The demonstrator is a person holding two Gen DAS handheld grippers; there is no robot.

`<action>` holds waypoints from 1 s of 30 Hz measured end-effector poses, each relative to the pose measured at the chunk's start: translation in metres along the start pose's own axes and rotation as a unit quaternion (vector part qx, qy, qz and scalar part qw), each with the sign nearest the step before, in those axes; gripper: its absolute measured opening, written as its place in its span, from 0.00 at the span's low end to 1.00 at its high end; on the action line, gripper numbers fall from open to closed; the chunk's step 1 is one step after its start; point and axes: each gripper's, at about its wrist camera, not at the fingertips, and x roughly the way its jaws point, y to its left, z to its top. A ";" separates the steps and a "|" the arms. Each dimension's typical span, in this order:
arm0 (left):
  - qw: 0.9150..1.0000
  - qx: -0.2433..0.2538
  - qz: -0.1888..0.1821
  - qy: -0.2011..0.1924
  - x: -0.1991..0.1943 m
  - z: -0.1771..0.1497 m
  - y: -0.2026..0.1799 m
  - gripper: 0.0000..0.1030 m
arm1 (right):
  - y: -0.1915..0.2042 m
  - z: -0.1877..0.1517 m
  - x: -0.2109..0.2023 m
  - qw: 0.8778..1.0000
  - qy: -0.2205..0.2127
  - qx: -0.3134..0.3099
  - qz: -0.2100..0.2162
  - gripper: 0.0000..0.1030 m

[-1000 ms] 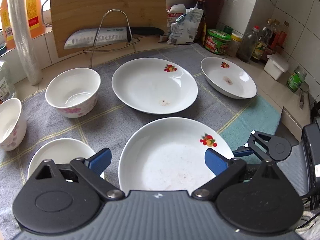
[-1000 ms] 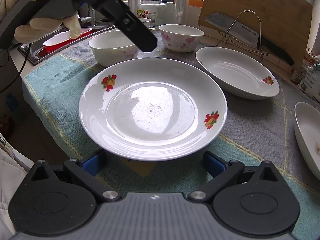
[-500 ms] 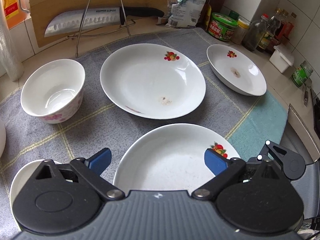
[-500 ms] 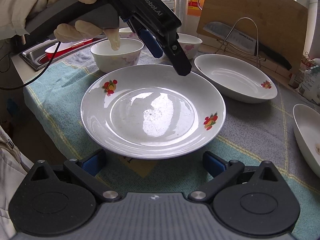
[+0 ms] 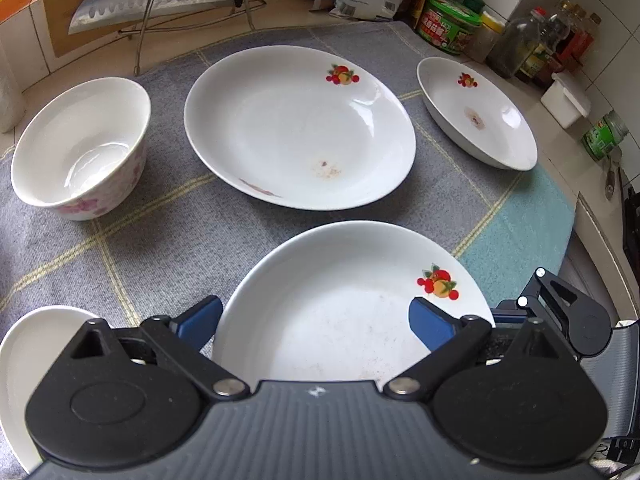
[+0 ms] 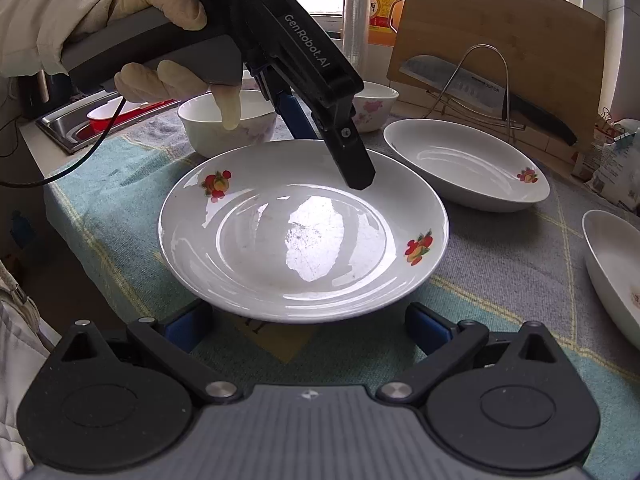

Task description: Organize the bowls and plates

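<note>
Your left hand-held gripper (image 5: pixel 314 322) gaping over the nearest plate (image 5: pixel 340 300), right hand-held gripper (image 6: pixel 308 330) open too, plate's near rim hidden behind its body, fingertips cut off.

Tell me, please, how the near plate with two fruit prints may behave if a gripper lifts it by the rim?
The near plate looks like glazed ceramic, so probably rigid and breakable if dropped. Its glossy, reflective surface suggests the pads could slip on it. It is wide and shallow, so gripped at one edge it would likely sag away from the fingers.

The left claw (image 5: pixel 316 320), jaws wide, hangs over the near plate (image 5: pixel 340 304).
</note>
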 end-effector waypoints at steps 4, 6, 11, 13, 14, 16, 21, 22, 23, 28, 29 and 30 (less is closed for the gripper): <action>1.000 0.005 0.003 0.010 0.005 0.000 -0.002 0.96 | 0.001 0.000 0.002 1.000 -0.005 0.004 -0.006 1.00; 1.000 0.010 0.005 0.012 0.006 0.000 -0.003 0.96 | 0.001 0.000 0.003 1.000 -0.010 0.005 -0.006 1.00; 1.000 0.007 0.001 0.013 0.007 0.002 -0.002 0.96 | 0.001 0.001 0.005 1.000 -0.011 0.001 -0.001 1.00; 1.000 0.008 0.001 0.014 0.008 0.002 -0.003 0.94 | 0.002 0.003 0.006 1.000 -0.009 0.000 0.003 1.00; 1.000 0.010 0.000 0.015 0.008 0.002 -0.003 0.94 | 0.002 0.004 0.006 1.000 -0.008 -0.002 0.005 1.00; 1.000 0.010 -0.003 0.015 0.008 0.002 -0.002 0.94 | 0.001 0.006 0.006 1.000 -0.005 -0.002 0.011 1.00; 1.000 0.011 -0.006 0.016 0.007 0.002 0.000 0.92 | -0.001 0.007 0.007 1.000 -0.001 -0.001 0.019 1.00; 1.000 0.015 -0.004 0.016 0.007 0.002 0.000 0.91 | -0.002 0.007 0.008 1.000 -0.001 -0.001 0.020 1.00; 1.000 0.017 -0.003 0.017 0.006 0.002 -0.001 0.91 | -0.002 0.007 0.008 1.000 0.000 -0.002 0.020 1.00; 1.000 0.019 -0.005 0.018 0.004 0.001 0.001 0.88 | 0.000 0.010 0.007 1.000 0.009 -0.007 0.013 1.00; 1.000 0.020 -0.007 0.019 0.004 0.001 0.002 0.88 | 0.000 0.010 0.007 1.000 0.009 -0.008 0.014 1.00; 1.000 0.022 -0.010 0.020 0.005 0.002 0.003 0.88 | 0.000 0.010 0.007 1.000 0.009 -0.008 0.013 1.00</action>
